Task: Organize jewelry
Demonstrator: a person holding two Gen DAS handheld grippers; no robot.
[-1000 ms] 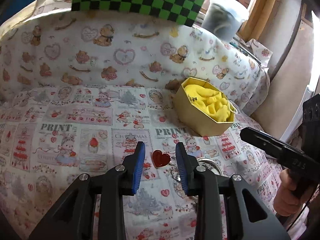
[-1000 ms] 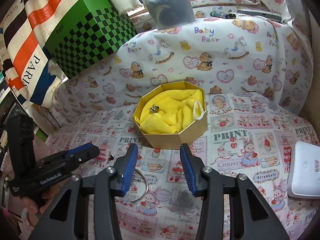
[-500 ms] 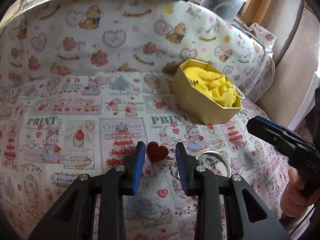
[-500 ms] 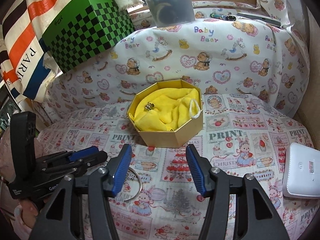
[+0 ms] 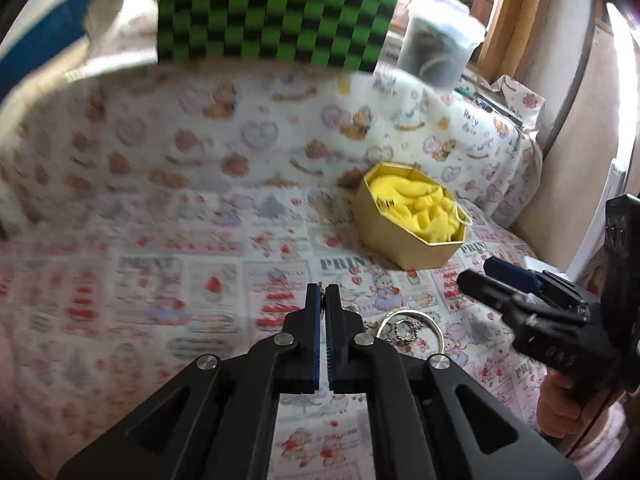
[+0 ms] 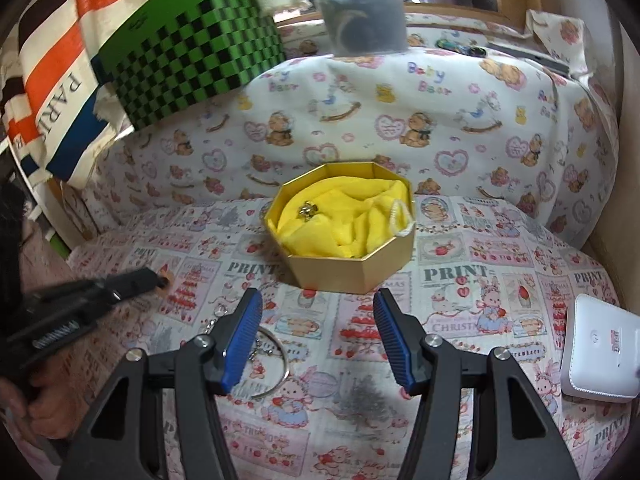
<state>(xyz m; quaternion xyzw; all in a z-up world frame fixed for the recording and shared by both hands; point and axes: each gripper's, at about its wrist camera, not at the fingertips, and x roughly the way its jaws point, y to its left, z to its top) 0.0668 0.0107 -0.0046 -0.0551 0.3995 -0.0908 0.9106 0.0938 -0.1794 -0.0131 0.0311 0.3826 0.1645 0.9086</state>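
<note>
Pressing together until no gap shows between the blue ribbed pads, the left gripper (image 5: 323, 292) now has its jaws closed, where a moment ago they stood apart around a small red heart-shaped charm (image 6: 165, 277) lying on the cloth. Its own view no longer shows the charm. The right wrist view shows a blurred reddish bit pinched at its tip, held above the cloth at the near left.

The right gripper (image 6: 318, 300) has its jaws apart, wider than a second ago, with nothing between them, and a hand (image 5: 556, 408) wraps its black handle.

Just right of the left gripper, a thin silver metal bangle (image 5: 438, 330) lies flat on the Christmas-print cotton cloth (image 6: 460, 300), with a small sparkling ring (image 5: 406, 330) and a chain inside its hoop.

Farther off sits the gold octagonal cardboard box (image 6: 352, 272), lined with soft crumpled yellow fabric (image 6: 344, 216). The right view shows a small metal piece (image 6: 307, 211) resting on that fabric.

Only the right view shows the white rounded plastic device (image 6: 596, 356) at the near right. A green-and-black checkered box (image 6: 192, 60) stands at the far left.
</note>
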